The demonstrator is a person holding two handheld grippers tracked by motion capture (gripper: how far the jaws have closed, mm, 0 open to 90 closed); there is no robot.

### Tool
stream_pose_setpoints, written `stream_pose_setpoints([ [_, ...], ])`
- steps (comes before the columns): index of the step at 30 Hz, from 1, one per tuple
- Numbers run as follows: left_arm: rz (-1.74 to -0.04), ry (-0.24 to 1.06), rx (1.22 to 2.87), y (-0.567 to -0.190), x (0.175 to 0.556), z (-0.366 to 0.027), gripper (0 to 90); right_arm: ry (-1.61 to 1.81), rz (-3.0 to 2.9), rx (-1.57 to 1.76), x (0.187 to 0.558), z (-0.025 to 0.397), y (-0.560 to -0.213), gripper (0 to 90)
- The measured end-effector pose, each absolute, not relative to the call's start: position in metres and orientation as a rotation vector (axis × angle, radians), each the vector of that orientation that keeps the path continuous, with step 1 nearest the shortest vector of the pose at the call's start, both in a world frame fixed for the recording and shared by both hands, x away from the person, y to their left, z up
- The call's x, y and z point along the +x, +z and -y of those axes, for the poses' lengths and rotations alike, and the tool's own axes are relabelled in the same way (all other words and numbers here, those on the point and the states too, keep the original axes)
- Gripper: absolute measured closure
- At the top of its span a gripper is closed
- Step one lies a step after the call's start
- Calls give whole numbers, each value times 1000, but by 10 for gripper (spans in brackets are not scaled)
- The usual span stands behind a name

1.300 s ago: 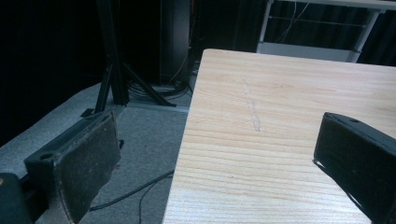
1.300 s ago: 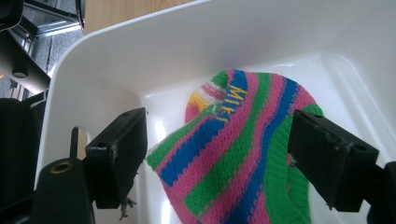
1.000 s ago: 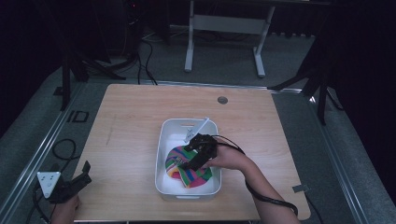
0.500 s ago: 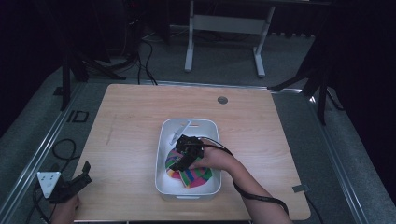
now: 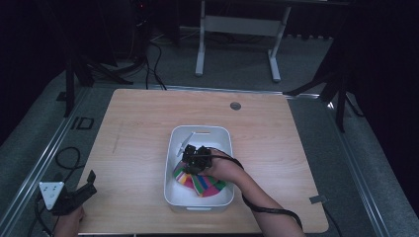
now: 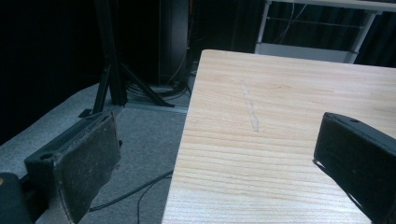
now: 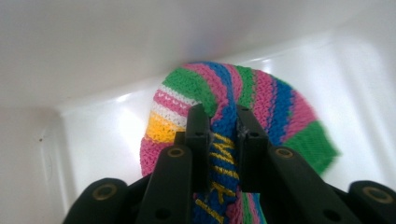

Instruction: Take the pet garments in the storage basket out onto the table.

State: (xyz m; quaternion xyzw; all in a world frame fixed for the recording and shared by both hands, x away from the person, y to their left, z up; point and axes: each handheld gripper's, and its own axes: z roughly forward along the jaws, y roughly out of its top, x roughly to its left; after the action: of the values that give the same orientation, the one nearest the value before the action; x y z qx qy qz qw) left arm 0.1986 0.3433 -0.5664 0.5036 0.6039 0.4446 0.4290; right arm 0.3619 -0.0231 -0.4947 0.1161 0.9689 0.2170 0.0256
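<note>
Right now the right gripper (image 7: 219,135) has its jaws pinched on a fold of the striped knitted cloth (image 7: 261,98), which lies in the white tub (image 5: 217,136) mid-table. It looks like the pick-up step, so a straight lift clear of the rim comes next; the left gripper (image 6: 210,158) hangs wide open by the table's near left corner.

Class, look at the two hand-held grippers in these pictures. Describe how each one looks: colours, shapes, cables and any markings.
Left gripper: two broad, flat black jaws with worn, scuffed pads and a round hole near each tip. In the high view it carries a light grey three-cornered plate with small dark marks. Right gripper: narrower black jaws on black arms with brass-coloured rivets; a black cable trails along the bare forearm. No sleeves show.
</note>
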Motion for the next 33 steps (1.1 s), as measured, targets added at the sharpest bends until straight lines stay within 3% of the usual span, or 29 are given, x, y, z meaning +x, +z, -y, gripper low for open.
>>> stream_pose_setpoints([
  [33,-1513,1118,1259,-567,199,-342,9,1158,-2700,432,356,91,-371,798],
])
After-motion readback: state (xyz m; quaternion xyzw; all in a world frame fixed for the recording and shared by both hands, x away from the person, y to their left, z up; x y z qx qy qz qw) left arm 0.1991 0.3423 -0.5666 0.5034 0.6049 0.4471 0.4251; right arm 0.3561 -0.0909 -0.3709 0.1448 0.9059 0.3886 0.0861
